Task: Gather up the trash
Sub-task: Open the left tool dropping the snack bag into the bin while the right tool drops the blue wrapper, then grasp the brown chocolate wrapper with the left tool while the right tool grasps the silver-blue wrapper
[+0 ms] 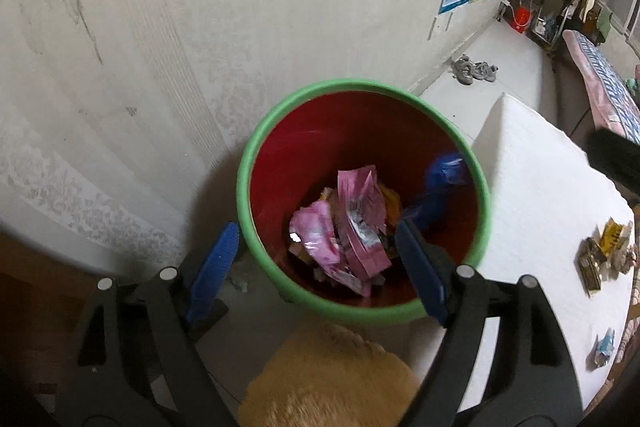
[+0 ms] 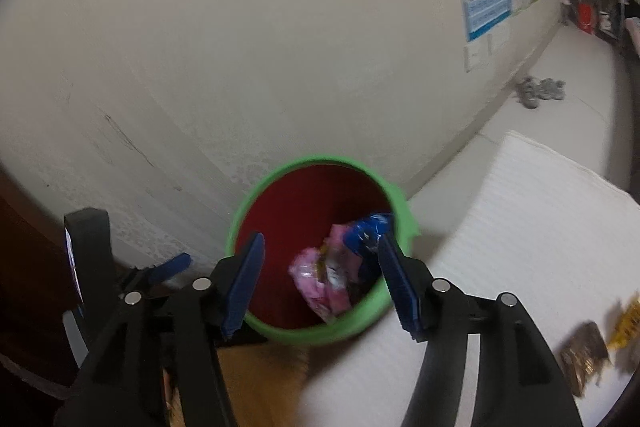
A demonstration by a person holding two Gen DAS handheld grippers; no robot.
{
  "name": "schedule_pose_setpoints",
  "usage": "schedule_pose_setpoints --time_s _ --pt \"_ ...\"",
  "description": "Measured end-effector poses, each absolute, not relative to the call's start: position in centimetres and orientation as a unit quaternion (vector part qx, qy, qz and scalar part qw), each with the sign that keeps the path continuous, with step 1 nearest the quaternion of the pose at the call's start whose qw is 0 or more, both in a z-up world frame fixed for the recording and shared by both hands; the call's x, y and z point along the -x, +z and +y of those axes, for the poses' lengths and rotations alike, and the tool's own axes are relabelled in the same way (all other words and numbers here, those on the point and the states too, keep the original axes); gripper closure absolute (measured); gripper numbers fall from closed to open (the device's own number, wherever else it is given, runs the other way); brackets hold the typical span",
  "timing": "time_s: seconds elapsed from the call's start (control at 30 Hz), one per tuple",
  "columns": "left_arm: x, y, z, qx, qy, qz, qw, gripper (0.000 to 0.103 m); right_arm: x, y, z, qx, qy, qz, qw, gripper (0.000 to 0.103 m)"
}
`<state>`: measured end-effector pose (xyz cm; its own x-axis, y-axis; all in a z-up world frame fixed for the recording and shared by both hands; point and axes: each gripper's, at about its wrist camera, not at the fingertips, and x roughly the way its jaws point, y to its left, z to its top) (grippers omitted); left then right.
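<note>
A red bin with a green rim stands against the wall; it also shows in the right wrist view. Pink wrappers lie in it, also in the right wrist view. A blurred blue wrapper is inside near the bin's right wall, also in the right wrist view. My left gripper is open and empty above the bin. My right gripper is open and empty above it. More wrappers lie on the white table, blurred in the right wrist view.
A tan stool or cushion sits below the left gripper. A small blue wrapper lies near the table's edge. Shoes lie on the floor by the wall. A shelf with a red bucket stands far back.
</note>
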<state>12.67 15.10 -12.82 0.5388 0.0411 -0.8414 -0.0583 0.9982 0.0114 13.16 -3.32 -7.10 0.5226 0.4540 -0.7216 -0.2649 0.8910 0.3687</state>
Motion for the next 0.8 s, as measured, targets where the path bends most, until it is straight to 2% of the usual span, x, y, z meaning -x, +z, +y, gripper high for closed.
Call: schedule_pose_setpoints --time_s 0.2,0.47,0.6,0.8 --pt "-10.7 -12.9 13.4 0.011 0.015 0.487 0.873 0.023 -7.0 -7.4 -10.9 -0.100 0.138 0.443 0.880 0.036" --pt "-8.1 -12.5 8.9 -0.012 -0.026 0.486 0.874 0.023 2.6 -11.3 -22.5 -0.081 -0.029 0.494 0.865 0.036" --pt "-7.4 -12.9 5.4 -0.014 -0.060 0.499 0.865 0.023 6.9 -14.5 -27.3 -0.145 -0.089 0.519 0.837 0.036" --pt "-6.3 -13.4 -1.5 -0.038 -0.119 0.503 0.855 0.023 8.8 -18.3 -28.9 -0.181 -0.079 0.549 0.812 0.036"
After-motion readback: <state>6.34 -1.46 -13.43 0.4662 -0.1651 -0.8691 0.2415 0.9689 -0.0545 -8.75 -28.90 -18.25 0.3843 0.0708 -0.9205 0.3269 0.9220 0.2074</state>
